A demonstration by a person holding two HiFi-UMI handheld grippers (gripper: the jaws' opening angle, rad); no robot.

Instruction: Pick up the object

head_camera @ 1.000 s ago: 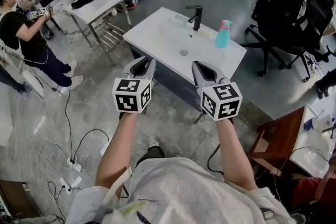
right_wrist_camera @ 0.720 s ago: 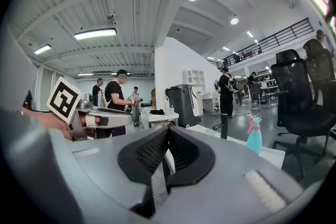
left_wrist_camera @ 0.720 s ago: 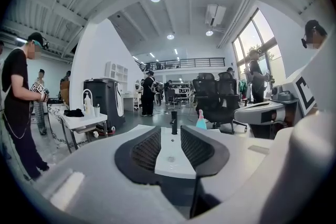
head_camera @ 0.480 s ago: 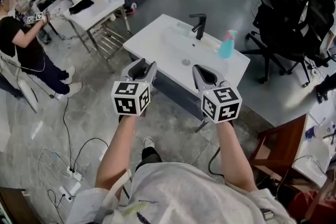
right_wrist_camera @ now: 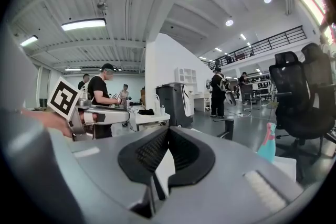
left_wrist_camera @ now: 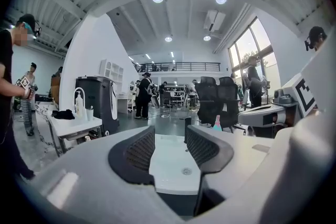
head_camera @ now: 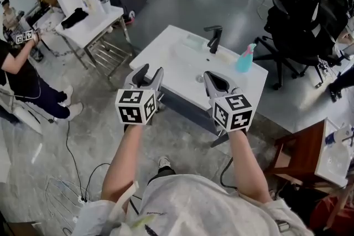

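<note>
Left gripper (head_camera: 150, 71) has just been opening its empty jaws, maybe for the bottle (head_camera: 245, 58) upper right; right gripper (head_camera: 210, 74) has jaws together.

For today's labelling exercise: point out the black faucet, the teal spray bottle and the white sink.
black faucet (head_camera: 214, 41), head view, upright body
teal spray bottle (head_camera: 243, 62), head view, lower body
white sink (head_camera: 160, 55), head view, bare counter

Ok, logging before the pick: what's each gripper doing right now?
Left gripper: open, jaws have just been opening, nothing between them.
Right gripper: shut, holding nothing.
</note>
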